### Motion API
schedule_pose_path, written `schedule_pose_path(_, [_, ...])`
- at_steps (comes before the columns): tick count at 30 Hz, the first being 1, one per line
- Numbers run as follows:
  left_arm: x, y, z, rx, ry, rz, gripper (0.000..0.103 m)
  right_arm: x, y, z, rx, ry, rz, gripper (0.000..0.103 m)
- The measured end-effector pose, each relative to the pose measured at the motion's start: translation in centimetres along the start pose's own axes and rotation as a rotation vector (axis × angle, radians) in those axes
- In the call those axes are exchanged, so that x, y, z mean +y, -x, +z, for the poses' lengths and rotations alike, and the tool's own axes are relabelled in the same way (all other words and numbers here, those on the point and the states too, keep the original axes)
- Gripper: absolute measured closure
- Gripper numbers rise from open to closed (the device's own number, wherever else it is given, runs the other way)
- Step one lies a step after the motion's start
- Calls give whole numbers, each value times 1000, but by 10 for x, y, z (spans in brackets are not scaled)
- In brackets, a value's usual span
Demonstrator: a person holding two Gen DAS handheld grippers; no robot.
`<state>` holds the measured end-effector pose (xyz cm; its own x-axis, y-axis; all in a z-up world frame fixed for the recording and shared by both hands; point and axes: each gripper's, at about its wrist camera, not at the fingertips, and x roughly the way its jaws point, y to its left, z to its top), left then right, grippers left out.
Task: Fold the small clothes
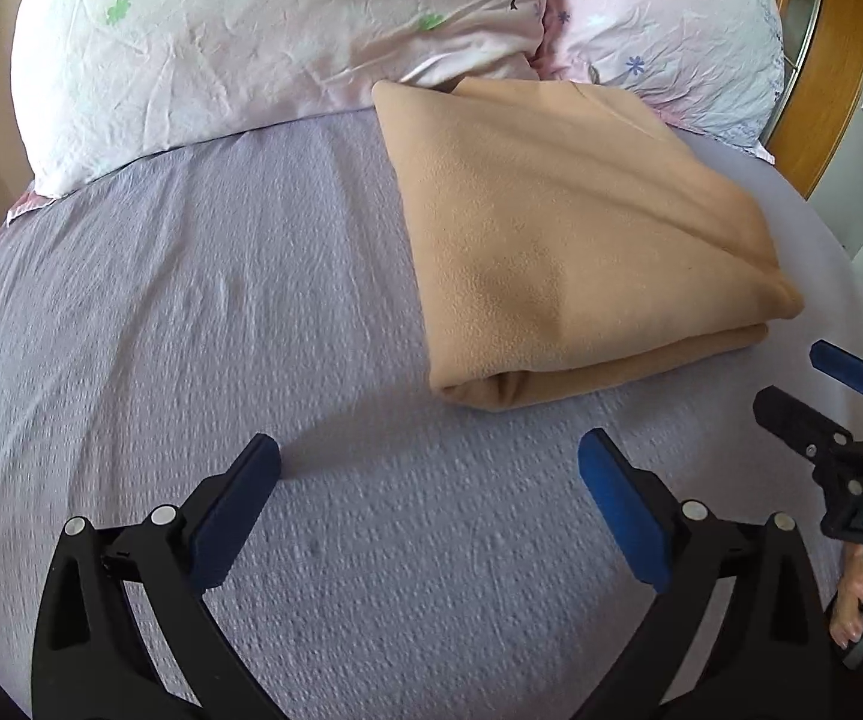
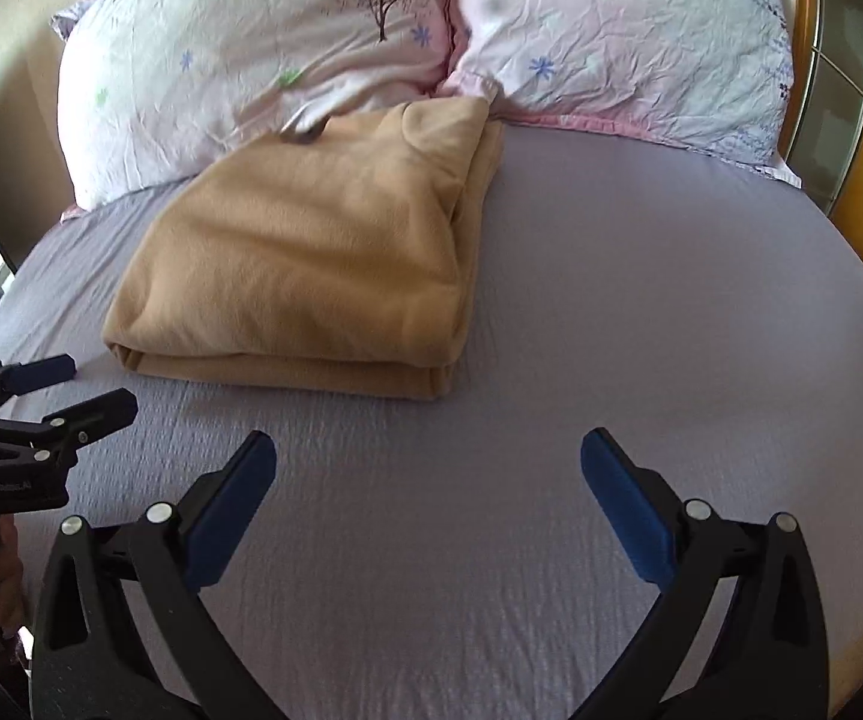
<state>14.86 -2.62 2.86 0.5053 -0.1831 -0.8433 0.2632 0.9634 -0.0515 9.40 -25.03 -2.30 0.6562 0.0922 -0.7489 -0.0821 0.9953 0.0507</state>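
Observation:
A tan fleece garment [image 1: 575,240] lies folded into a thick rectangle on the lavender bed sheet [image 1: 191,300], its far end against the pillows. It also shows in the right wrist view [image 2: 311,264]. My left gripper [image 1: 429,456] is open and empty, hovering over bare sheet just in front of the garment's near left corner. My right gripper [image 2: 428,456] is open and empty over bare sheet, in front of and to the right of the garment. Each gripper shows at the edge of the other's view, the right gripper [image 1: 815,384] and the left gripper [image 2: 65,387].
Two pink floral pillows [image 1: 251,30] [image 2: 611,42] lie along the head of the bed. A wooden headboard [image 2: 851,120] stands at the far right. The bed's right edge [image 1: 851,276] runs close to the garment's right side.

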Motion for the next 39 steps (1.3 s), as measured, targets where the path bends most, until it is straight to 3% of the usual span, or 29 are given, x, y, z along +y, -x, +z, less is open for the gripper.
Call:
schedule_pose_path(6, [-6, -4, -2, 4, -35, 64, 1, 13, -11, -3, 40, 31, -38, 2])
schedule_pose_path(39, [-4, -3, -1, 3, -31, 63, 1, 13, -11, -3, 47, 32, -36, 2])
